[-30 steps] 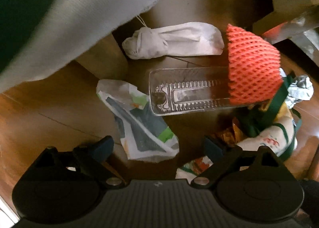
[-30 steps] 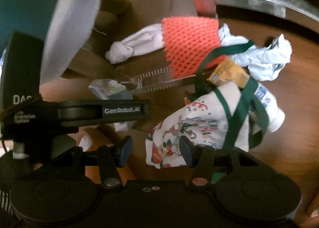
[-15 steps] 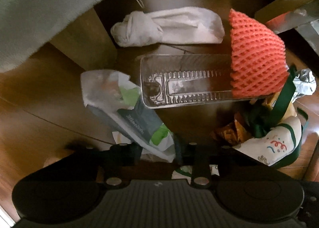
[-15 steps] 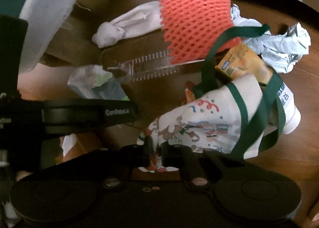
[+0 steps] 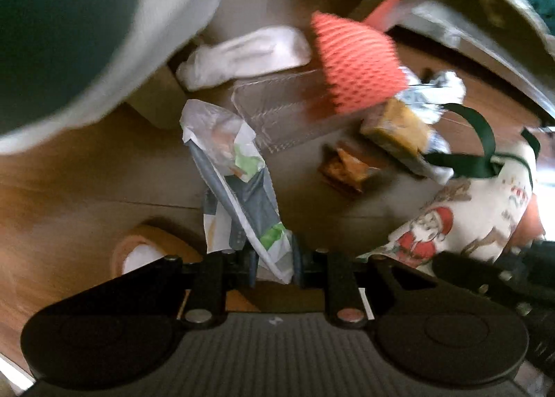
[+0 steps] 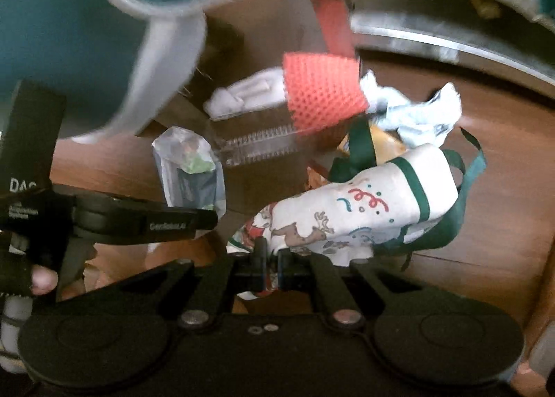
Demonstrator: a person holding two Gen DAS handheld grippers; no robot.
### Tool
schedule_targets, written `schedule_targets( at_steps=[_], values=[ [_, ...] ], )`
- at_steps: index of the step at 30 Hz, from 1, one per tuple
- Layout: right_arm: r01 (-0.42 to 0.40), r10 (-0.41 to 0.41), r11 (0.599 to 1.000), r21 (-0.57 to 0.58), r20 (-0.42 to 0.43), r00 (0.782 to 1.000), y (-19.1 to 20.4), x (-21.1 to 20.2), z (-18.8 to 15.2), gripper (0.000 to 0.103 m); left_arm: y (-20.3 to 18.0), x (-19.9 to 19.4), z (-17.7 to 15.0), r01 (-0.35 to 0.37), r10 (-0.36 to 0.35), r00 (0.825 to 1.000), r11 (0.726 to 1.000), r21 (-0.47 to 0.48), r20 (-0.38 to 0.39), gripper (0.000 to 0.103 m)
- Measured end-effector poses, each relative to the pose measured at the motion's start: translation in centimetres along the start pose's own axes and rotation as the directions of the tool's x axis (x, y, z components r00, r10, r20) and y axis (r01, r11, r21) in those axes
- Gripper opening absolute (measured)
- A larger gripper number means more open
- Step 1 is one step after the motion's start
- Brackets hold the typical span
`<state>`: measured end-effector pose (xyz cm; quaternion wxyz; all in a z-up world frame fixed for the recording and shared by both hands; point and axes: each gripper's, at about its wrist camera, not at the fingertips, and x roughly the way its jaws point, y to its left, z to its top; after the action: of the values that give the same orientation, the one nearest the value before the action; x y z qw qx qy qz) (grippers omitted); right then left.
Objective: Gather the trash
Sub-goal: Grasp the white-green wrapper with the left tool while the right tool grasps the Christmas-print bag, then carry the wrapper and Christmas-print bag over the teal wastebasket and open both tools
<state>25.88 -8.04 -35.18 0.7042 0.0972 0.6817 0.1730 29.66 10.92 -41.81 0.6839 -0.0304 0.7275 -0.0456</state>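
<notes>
My left gripper point(image 5: 274, 263) is shut on a white, grey and green plastic wrapper point(image 5: 239, 182) and holds it off the wooden floor; the wrapper also shows in the right wrist view point(image 6: 189, 168). My right gripper point(image 6: 271, 263) is shut on the edge of a white Christmas-print cloth bag point(image 6: 350, 213) with green ribbon handles, lifted off the floor; it also shows in the left wrist view point(image 5: 461, 220). On the floor lie a clear plastic tray point(image 5: 281, 112), an orange foam net point(image 5: 357, 67), a white cloth bundle point(image 5: 242, 57), a yellow carton point(image 5: 395, 130), an orange snack wrapper point(image 5: 347, 168) and crumpled white paper point(image 6: 416, 109).
A grey-edged teal cloth point(image 5: 69, 33) hangs over the upper left. A dark wooden leg point(image 5: 152, 98) stands beside the trash. A metal rail point(image 6: 433, 40) and a red strip point(image 6: 333, 22) run along the back. My foot in an orange slipper point(image 5: 145, 251) is at lower left.
Both grippers have lifted and pulled back with what they hold. The wrapper hangs from the left jaws and the cloth bag has risen off the pile, uncovering the carton and snack wrapper.
</notes>
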Motion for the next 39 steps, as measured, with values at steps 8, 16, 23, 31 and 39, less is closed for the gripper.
schedule_targets(
  at_steps=[8,16,23,31,39],
  values=[
    [-0.035,0.048,0.992,-0.125,0.107,0.993,1.8,-10.4,-1.9,0.005,-2.2,-10.7,-2.9,0.032,-0.042,0.994,0.994,0.101,0.101,0.019],
    [0.002,0.051,0.974,-0.225,0.232,0.971,4.6,-19.2,-5.0,0.005,-4.8,-19.6,-6.1,0.051,-0.073,0.97,0.994,0.098,0.233,0.019],
    [0.069,0.054,0.941,-0.331,0.348,0.936,7.2,-26.1,-6.4,0.004,-5.3,-27.9,-9.6,0.073,-0.109,0.921,0.992,0.107,0.375,0.019],
    [0.136,0.097,0.886,-0.443,0.466,0.88,12.2,-32.4,-6.1,0.004,-4.0,-35.8,-11.9,0.057,-0.099,0.845,0.994,0.096,0.526,0.019],
    [0.187,0.14,0.842,-0.506,0.54,0.83,18.6,-36.2,-3.5,0.004,-0.5,-42.2,-10.6,0.037,-0.045,0.753,0.999,0.025,0.656,0.019]
  ],
)
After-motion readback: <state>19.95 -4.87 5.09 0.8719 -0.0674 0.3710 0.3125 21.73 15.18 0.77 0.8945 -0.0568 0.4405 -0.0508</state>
